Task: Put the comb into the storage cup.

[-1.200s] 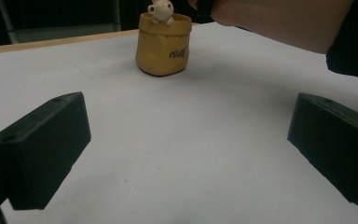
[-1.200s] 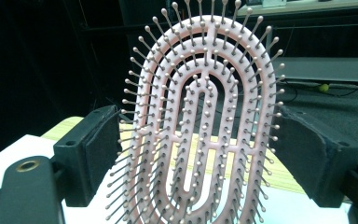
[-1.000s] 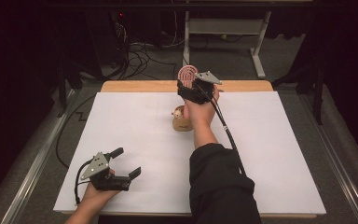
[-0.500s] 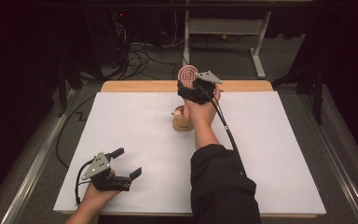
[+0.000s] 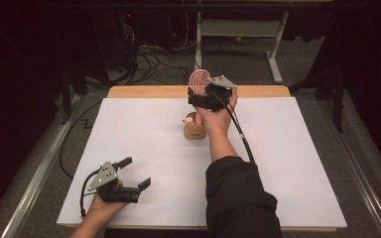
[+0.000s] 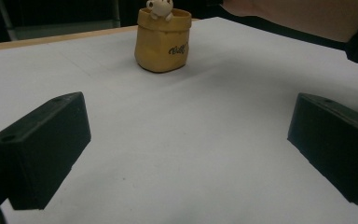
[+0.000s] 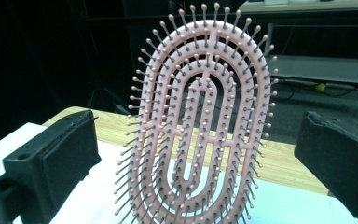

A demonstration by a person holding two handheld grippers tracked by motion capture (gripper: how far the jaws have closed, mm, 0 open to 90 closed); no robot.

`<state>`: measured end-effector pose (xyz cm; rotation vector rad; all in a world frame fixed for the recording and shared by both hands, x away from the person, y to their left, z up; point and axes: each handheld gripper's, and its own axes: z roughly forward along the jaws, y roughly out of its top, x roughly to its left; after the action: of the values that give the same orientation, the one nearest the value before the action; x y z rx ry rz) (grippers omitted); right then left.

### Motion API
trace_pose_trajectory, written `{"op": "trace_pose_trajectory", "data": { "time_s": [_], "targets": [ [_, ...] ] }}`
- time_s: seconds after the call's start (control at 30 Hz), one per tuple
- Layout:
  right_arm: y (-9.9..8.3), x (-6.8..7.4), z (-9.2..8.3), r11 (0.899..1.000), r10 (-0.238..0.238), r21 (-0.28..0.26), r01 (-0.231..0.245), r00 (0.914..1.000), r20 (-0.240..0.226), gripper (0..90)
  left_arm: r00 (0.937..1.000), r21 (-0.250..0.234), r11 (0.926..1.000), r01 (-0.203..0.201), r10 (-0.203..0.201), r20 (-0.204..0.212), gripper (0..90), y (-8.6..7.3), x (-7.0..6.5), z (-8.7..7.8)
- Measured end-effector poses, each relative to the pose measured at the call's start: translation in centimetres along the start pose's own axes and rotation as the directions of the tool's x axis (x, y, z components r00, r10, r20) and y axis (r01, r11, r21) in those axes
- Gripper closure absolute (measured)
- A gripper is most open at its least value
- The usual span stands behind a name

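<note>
A yellow pot [image 5: 194,131] with a small white figure [image 5: 190,119] peeping from its top stands mid-worktop on a white sheet [image 5: 144,134]; the pot bears dark lettering. Bare wood of the worktop [image 5: 149,91] shows along the far edge. Beyond, cables [image 5: 149,59] lie on the floor beside a grey frame [image 5: 238,27].

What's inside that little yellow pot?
A small white toy animal peeks over the rim of the yellow pot, its paws hooked on the edge. The pot's wall hides the rest of its body and whatever lies lower down inside.
</note>
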<state>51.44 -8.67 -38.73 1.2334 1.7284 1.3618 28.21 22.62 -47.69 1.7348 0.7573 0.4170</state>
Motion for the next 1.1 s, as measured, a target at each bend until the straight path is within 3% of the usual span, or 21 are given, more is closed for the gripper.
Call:
{"op": "trace_pose_trajectory", "data": {
  "time_s": [0.33,0.6,0.83,1.1],
  "targets": [
    [0.1,0.7,-2.0,1.0,-0.027,-0.002,0.027,0.9996,-0.007,0.2,1.0,-0.002,1.0,-0.005,0.005,-0.003,0.0,0.1,0.1,0.1],
    [-0.6,0.4,-4.3,1.0,-0.025,0.002,0.025,0.9996,-0.014,0.2,1.0,-0.001,1.0,0.0,0.0,-0.004,0.0,0.1,0.1,0.2],
    [-2.3,-0.3,-6.2,0.998,-0.053,0.035,0.054,0.9981,-0.031,0.2,1.0,-0.002,1.0,0.006,-0.006,-0.003,0.0,0.1,0.2,0.2],
    [-5.7,-1.3,-7.7,0.994,-0.064,0.087,0.068,0.9967,-0.051,0.2,0.9998,-0.006,0.9998,0.02,-0.02,-0.003,0.0,0.2,0.1,0.3]
  ]
}}
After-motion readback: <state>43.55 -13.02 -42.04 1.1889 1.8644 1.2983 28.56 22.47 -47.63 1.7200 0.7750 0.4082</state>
